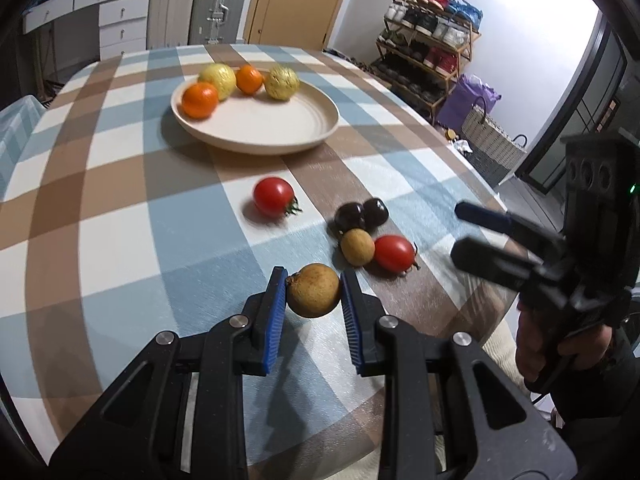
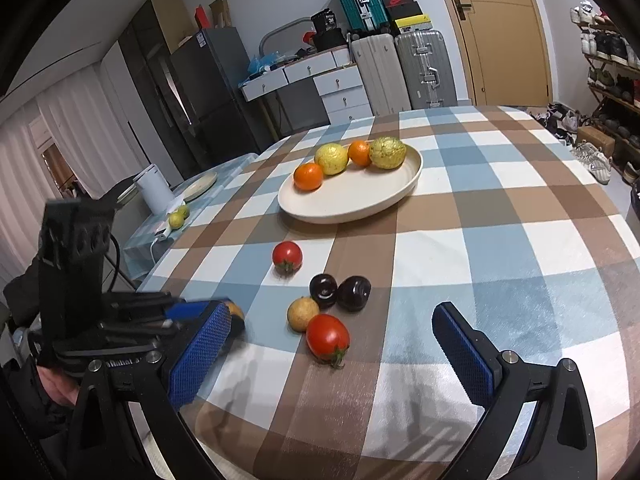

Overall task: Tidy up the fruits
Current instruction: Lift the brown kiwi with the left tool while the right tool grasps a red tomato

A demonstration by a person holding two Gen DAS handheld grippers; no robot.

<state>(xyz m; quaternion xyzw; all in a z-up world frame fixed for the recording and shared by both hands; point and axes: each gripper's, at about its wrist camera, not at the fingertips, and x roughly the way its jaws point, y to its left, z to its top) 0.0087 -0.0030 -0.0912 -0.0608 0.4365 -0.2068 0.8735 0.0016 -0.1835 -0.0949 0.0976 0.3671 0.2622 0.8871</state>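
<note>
Checked table w/ plate, tomatoes, small fruits.

On the plate: two oranges, two yellow citrus.

Off the plate, on the near side: two tomatoes, two dark fruits, two tan round fruits, one of these clamped between blue pads.

Ten fruits in all on the checked cloth. One plate. Two grippers.

Beyond the plate, on the side table: two small green fruits, one more plate.
</note>
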